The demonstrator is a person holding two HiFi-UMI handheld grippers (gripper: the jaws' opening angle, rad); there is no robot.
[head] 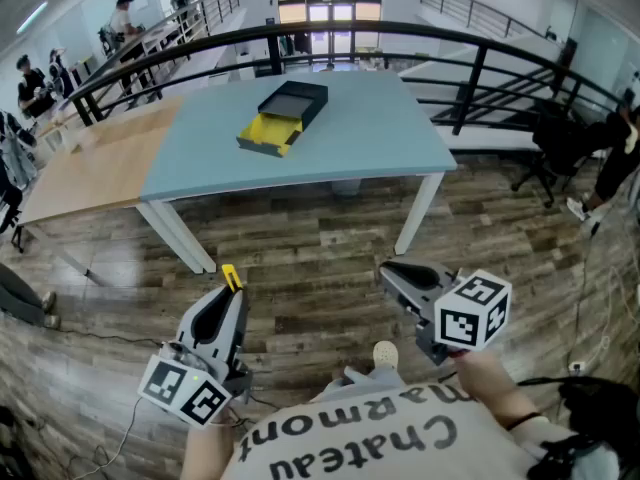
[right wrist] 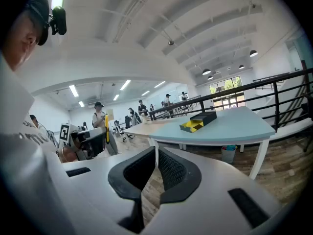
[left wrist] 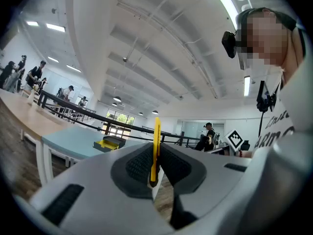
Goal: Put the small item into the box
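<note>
Presently your left gripper [head: 230,296] pinches the small item [left wrist: 156,146], right gripper [right wrist: 156,163] clenched empty; delivery to the box [head: 283,116] remains.

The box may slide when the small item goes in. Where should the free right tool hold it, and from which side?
Probably the black cover, pinched across its two long walls from above at the far right end. The yellow tray sticks out toward the near left, so that approach keeps its opening clear.
</note>
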